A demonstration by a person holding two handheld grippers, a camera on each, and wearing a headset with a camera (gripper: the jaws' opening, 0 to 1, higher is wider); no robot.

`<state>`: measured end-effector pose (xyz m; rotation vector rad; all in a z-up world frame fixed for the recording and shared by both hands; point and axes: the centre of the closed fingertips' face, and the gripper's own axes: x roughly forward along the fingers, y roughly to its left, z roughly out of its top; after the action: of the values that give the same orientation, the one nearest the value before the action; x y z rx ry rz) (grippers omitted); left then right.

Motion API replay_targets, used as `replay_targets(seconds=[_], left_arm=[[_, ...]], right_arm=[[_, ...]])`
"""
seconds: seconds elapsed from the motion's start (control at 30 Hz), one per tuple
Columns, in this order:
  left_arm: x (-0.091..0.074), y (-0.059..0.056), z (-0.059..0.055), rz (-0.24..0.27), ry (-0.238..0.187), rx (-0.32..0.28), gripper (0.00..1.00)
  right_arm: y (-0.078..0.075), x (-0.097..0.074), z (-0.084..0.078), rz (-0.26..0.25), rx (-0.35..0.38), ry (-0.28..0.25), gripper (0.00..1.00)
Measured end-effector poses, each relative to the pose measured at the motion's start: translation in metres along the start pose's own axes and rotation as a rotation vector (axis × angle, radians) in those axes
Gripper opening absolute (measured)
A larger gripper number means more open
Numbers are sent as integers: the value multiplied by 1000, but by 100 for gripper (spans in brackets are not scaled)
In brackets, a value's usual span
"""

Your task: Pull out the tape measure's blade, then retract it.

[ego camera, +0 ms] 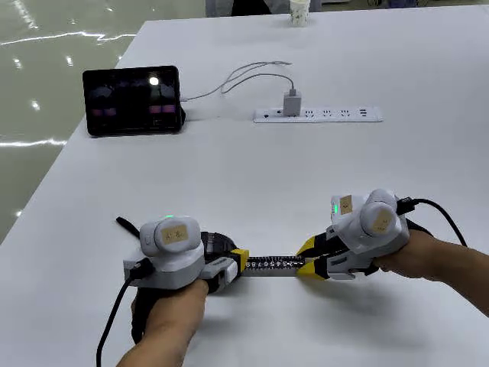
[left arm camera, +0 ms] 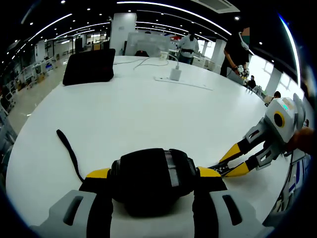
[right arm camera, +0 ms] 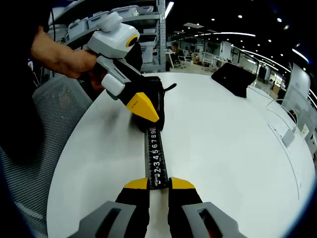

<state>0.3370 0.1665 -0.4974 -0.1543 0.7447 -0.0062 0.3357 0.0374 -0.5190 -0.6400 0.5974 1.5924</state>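
A black tape measure case [left arm camera: 151,181] rests on the white table, clamped between the yellow-tipped jaws of my left gripper [ego camera: 229,264], which is shut on it. Its black wrist strap [left arm camera: 69,153] trails off to the left. A short length of black blade [right arm camera: 154,156] with white numbers runs out of the case [right arm camera: 153,101] across the table. My right gripper [right arm camera: 158,184] is shut on the blade's end. In the head view the blade [ego camera: 271,264] spans the gap between the left gripper and my right gripper [ego camera: 308,260].
At the back left of the table [ego camera: 252,183] stands a dark tablet [ego camera: 134,99]. A white power strip [ego camera: 317,115] with a charger and cable lies at the back middle. A cup [ego camera: 299,11] sits at the far edge.
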Motion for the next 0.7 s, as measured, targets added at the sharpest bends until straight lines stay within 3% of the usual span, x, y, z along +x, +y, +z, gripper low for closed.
replay_targets(seconds=[0.7], left_arm=[[0, 1, 0, -6, 2, -7, 60]], right_arm=[[1, 16, 16, 4, -9, -19, 10]])
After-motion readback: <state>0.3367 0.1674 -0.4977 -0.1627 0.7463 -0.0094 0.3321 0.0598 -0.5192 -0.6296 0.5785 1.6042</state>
